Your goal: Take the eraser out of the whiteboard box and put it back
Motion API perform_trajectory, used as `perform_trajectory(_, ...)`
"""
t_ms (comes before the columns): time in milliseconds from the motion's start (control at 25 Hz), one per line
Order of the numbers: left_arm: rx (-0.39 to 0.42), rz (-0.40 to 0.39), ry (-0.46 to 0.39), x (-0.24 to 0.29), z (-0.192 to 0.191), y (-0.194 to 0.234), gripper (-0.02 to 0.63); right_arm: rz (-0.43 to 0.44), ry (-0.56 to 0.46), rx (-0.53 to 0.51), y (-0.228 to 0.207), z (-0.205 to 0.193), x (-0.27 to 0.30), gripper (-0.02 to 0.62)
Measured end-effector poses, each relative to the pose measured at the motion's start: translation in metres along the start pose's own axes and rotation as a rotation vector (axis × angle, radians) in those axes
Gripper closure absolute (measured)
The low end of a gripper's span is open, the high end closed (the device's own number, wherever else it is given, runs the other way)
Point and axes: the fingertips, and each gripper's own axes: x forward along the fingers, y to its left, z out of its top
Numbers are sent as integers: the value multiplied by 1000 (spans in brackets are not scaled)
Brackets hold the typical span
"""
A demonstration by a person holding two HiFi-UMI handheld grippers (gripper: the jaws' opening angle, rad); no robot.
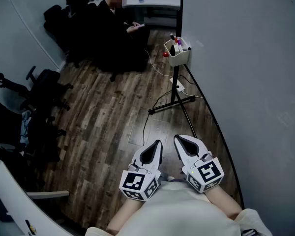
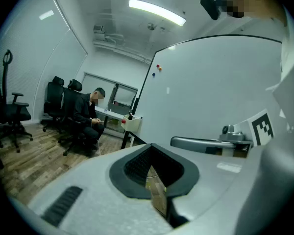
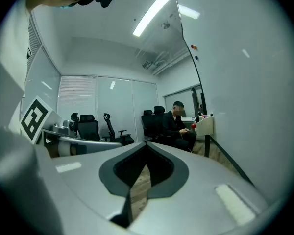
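The left tongs (image 1: 156,145) and the right tongs (image 1: 179,140) are held side by side at 6 o'clock in the head view, both clenched on nothing. The whiteboard box (image 1: 177,54) is seen well apart at 12 o'clock, hung on the edge of the whiteboard (image 1: 246,82). The eraser cannot be made out among its contents.

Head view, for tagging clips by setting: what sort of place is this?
Likely an office meeting room: a big whiteboard on a stand, black office chairs by the wall, a desk at the far end.
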Motion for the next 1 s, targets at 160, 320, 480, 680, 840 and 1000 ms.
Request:
perform_trajectory(160, 13, 23, -6, -6, -3, -5, 606, -25, -16, 32, -1, -6, -11, 591)
perform_trajectory(320, 11, 37, -8, -15, -8, -14, 606, -23, -9, 16, 3, -11, -21, 591)
perform_trajectory(480, 11, 43, -1, -19, -12, -18, 606, -21, -10, 16, 6, -11, -26, 591)
perform_trajectory(680, 23, 36, 3, -14, -11, -18, 606, -2, -35, 21, 6, -8, -26, 590)
perform_trajectory(840, 33, 29, -1, -7, -8, -12, 606, 10, -51, 36, 2, -7, -16, 589)
perform_trajectory(1000, 48, 27, 0, 2, -1, 1, 606, -8, -70, 36, -5, 0, -2, 589)
